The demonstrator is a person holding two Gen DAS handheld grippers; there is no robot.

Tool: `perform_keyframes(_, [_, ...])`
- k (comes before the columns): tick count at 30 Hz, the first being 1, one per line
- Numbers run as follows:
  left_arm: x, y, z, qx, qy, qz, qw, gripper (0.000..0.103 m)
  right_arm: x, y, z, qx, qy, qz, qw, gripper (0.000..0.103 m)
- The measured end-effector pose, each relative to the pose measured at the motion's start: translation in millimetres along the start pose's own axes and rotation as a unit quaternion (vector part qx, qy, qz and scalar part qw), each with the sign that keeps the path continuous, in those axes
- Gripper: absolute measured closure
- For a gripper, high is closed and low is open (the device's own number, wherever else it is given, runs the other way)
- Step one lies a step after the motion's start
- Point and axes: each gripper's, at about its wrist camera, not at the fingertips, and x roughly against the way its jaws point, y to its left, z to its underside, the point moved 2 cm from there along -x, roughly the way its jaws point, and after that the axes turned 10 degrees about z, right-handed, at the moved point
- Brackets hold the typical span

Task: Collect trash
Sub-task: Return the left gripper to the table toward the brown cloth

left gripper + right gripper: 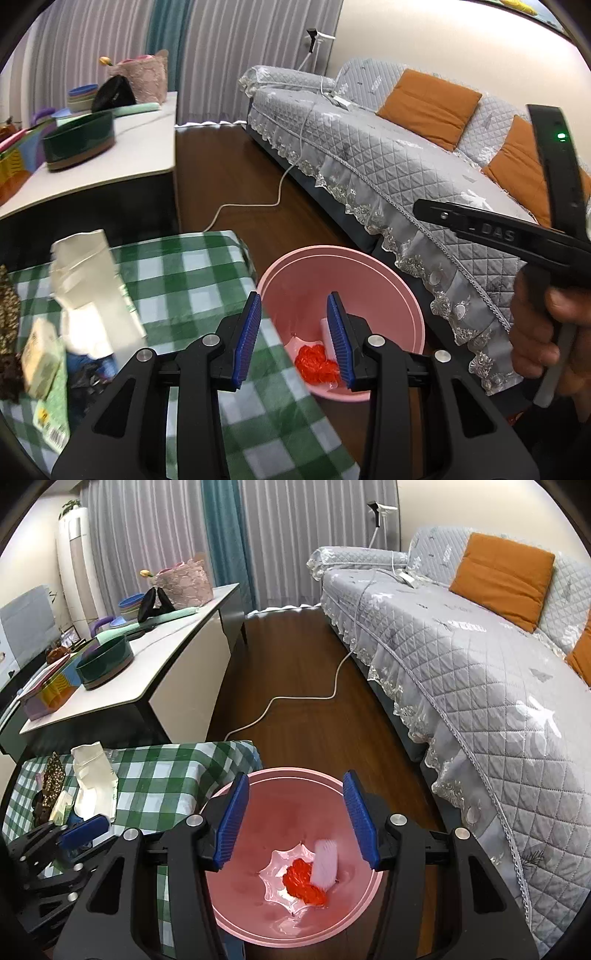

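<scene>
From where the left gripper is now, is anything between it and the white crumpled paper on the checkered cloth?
Nothing visible. The left gripper is open over the cloth's edge, beside the pink bin; the white crumpled paper lies to its left with only bare checkered cloth between.

My black plastic grippers (293, 819), ribbed blue pads (232, 821), silver screws, my bare-skinned hand (543, 332).

Living room beyond the green checked cloth (162, 775).
Grey quilted sofa (461, 657) along the right with orange cushions (502, 578); white cable (295, 698) trailing from it across dark wood floor (295, 657). On the left, white worktop (162, 664) carrying dark green round tub (105, 662), stacked bowls (131, 603), pink lace basket (183, 581). Grey and teal curtains (221, 528) behind.
</scene>
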Motion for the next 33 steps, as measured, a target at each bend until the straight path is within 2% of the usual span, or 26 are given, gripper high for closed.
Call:
perform_keyframes(6, [46,12,8,0.007,-0.02,-0.012,0.9997,0.067,18,23,-2,0.012,-0.019,-0.018,1.0,0.051])
perform_keyframes(11, [89,35,12,0.016,-0.037,-0.035,0.9986,0.067,36,50,-3,0.028,-0.039,-0.043,0.998,0.062])
perform_keyframes(17, [122,69,15,0.015,-0.051,-0.068,0.9962,0.067,55,82,-2,0.044,-0.063,-0.071,0.995,0.068])
perform_keyframes(24, [138,125,32,0.072,-0.075,-0.112,0.9883,0.067,63,123,7,0.073,-0.076,-0.098,0.99,0.069])
perform_keyframes(28, [136,164,49,0.132,-0.076,-0.136,0.9789,0.067,54,148,15,0.095,-0.063,-0.11,0.987,0.069])
perform_keyframes(33, [135,183,53,0.147,-0.078,-0.154,0.9741,0.067,38,185,29,0.123,-0.039,-0.13,0.983,0.069])
